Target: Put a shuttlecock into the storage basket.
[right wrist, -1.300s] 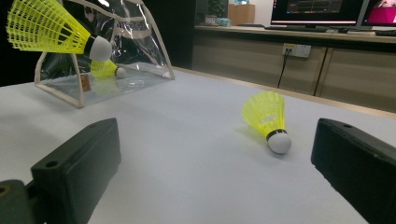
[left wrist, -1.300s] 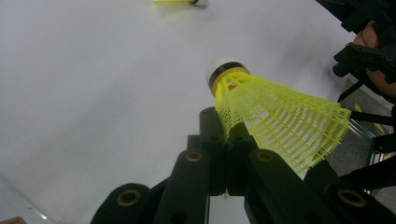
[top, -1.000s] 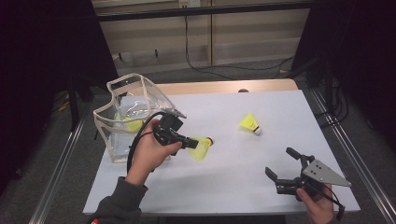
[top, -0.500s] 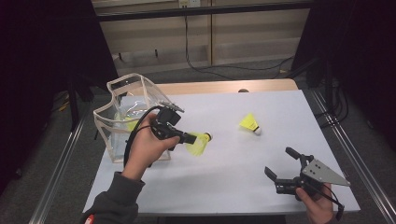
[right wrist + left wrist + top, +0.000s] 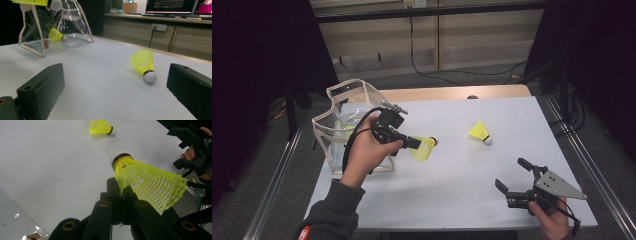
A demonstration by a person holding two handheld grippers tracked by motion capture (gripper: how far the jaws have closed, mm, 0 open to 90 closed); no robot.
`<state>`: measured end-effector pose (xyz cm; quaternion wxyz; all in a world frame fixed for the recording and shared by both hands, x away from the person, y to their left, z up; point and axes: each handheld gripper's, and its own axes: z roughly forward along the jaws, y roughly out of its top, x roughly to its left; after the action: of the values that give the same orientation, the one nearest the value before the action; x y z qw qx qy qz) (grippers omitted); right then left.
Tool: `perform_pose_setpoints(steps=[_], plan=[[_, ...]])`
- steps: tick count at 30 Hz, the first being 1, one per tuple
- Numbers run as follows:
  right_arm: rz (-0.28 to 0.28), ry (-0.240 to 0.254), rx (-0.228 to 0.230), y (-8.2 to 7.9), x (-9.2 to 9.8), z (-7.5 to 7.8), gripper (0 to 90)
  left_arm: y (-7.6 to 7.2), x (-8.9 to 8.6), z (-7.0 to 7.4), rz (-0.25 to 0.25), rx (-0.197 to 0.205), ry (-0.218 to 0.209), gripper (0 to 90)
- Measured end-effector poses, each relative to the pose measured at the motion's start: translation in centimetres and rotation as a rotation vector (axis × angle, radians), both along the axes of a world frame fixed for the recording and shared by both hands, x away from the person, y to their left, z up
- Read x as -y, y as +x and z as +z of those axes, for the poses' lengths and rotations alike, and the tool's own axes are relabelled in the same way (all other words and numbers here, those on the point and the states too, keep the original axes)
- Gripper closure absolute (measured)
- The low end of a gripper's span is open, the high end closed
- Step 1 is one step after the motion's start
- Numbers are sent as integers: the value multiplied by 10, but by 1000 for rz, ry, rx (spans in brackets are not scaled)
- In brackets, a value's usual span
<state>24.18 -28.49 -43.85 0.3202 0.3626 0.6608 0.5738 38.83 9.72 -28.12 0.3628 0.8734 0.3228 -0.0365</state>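
My left gripper [image 5: 416, 144] is shut on the mesh skirt of a yellow shuttlecock [image 5: 425, 149] and holds it just above the white table [image 5: 452, 180], right of the clear bag [image 5: 328, 131]. In the left gripper view the held shuttlecock [image 5: 147, 182] sticks out past the jaw tips, its white cork pointing away. A second yellow shuttlecock [image 5: 479, 132] lies on the table, mid-right. My right gripper [image 5: 511, 172] stands open near the front right edge, nothing between its jaws, facing that second shuttlecock [image 5: 143, 63]. Another shuttlecock [image 5: 56, 35] lies inside the bag [image 5: 75, 27].
The clear bag with its cream trim stands at the table's left side, its open mouth up. A wooden strip [image 5: 447, 93] runs along the table's far edge. Metal rails [image 5: 277, 185] flank both sides. Cables lie on the floor beyond.
My left gripper has drifted a little up and away with the shuttlecock still in it. The right gripper has stayed put.
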Motion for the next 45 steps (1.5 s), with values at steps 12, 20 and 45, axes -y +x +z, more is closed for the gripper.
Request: perform_pose_setpoints(steps=[12, 20, 45], plan=[[0, -1, 2, 0, 0, 0, 12, 4, -7, 12, 17, 16, 6, 893], [1, 0, 1, 0, 0, 0, 12, 7, -9, 20, 19, 20, 19, 893], [0, -1, 0, -1, 0, 0, 13, 18, -22, 33, 54, 23, 12, 893]])
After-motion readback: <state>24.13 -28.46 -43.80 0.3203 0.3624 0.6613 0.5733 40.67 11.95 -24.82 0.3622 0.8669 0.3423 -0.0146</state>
